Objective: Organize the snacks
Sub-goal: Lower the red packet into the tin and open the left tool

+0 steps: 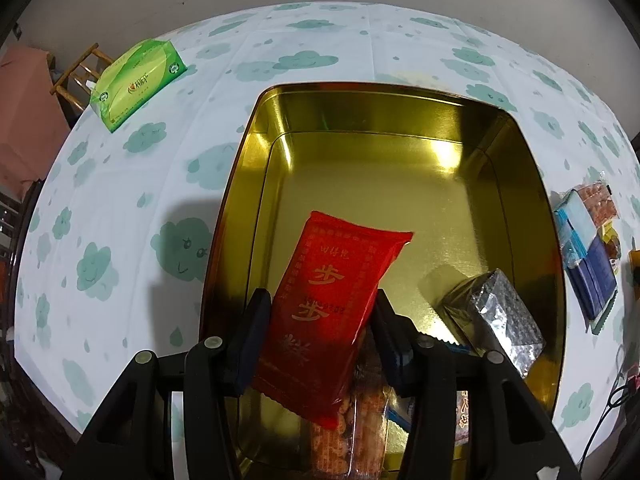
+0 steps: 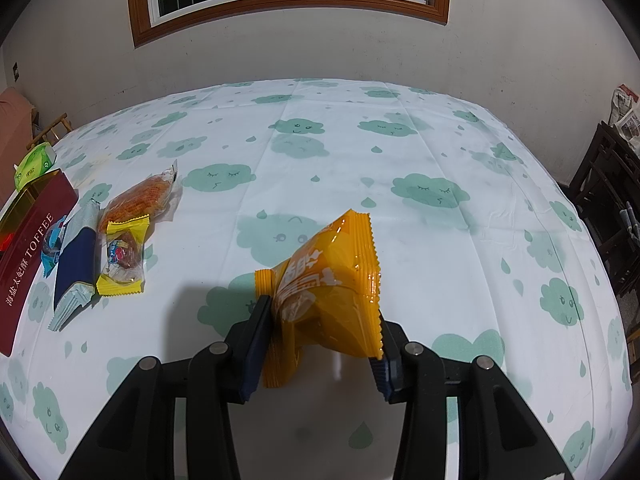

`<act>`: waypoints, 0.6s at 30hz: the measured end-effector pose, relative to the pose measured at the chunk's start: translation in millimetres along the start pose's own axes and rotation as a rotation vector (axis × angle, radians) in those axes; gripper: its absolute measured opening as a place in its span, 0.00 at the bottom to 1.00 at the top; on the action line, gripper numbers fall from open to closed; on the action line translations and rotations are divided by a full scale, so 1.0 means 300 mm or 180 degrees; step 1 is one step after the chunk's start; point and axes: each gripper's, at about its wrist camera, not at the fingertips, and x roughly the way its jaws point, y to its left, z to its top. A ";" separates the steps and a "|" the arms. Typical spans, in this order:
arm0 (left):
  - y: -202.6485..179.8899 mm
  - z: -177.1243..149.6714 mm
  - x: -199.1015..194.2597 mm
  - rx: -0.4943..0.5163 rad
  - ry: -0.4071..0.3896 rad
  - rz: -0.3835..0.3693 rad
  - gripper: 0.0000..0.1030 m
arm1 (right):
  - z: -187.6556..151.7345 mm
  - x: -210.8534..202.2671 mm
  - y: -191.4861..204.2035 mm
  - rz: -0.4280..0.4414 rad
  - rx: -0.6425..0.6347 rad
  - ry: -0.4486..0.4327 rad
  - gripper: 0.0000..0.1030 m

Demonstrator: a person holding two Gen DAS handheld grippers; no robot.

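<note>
Red wrapping fills the left wrist view: the left gripper (image 1: pixel 320 332) pinches a red snack packet (image 1: pixel 332 312) across its width, holding it tilted over the near end of the open gold tin (image 1: pixel 400 120). Its pads press on both long edges, and the packet's lower corner hangs above a clear-wrapped biscuit pack (image 1: pixel 360 420) already lying in the tin. A silver foil packet (image 1: pixel 496 316) leans against the tin's right wall.

Placing the red packet well likely means lowering it until it lies flat on the tin's floor, or neatly beside the biscuit pack, before the pinch lets go; dropped from here it could land askew on top of the other snacks. The far half of the tin is bare, so easing it forward would leave room for what follows.

Over on the tabletop (image 2: pixel 400 160), the right gripper (image 2: pixel 322 336) clamps an orange snack bag (image 2: pixel 332 280), crumpled and lifted clear of the cloth. It would do best to wait until the left one is out of the tin, since both cannot work the near end together. Four more snacks wait just beside the tin's red side (image 2: pixel 28 264): a yellow packet (image 2: pixel 122 256), a dark blue packet (image 2: pixel 76 268), a small blue-and-white one (image 2: pixel 54 248) and an orange cake in clear wrap (image 2: pixel 140 200).
</note>
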 end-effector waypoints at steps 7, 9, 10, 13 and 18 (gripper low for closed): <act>-0.009 -0.004 -0.035 0.0065 -0.0098 -0.0039 0.61 | 0.001 -0.002 -0.006 -0.0007 0.0013 -0.0013 0.30; -0.010 -0.008 -0.045 0.0067 -0.0119 -0.0038 0.63 | 0.002 -0.003 -0.008 -0.0012 0.0013 -0.0018 0.26; -0.011 -0.010 -0.049 0.0071 -0.0127 -0.0038 0.63 | 0.002 -0.003 -0.008 -0.0007 0.0009 -0.0016 0.26; -0.011 -0.020 -0.064 0.0067 -0.0151 -0.0032 0.64 | 0.002 -0.005 -0.007 -0.0019 0.0004 -0.0017 0.25; -0.012 -0.040 -0.096 0.0035 -0.0207 -0.0046 0.67 | 0.004 -0.006 -0.006 -0.0020 0.0013 -0.0016 0.24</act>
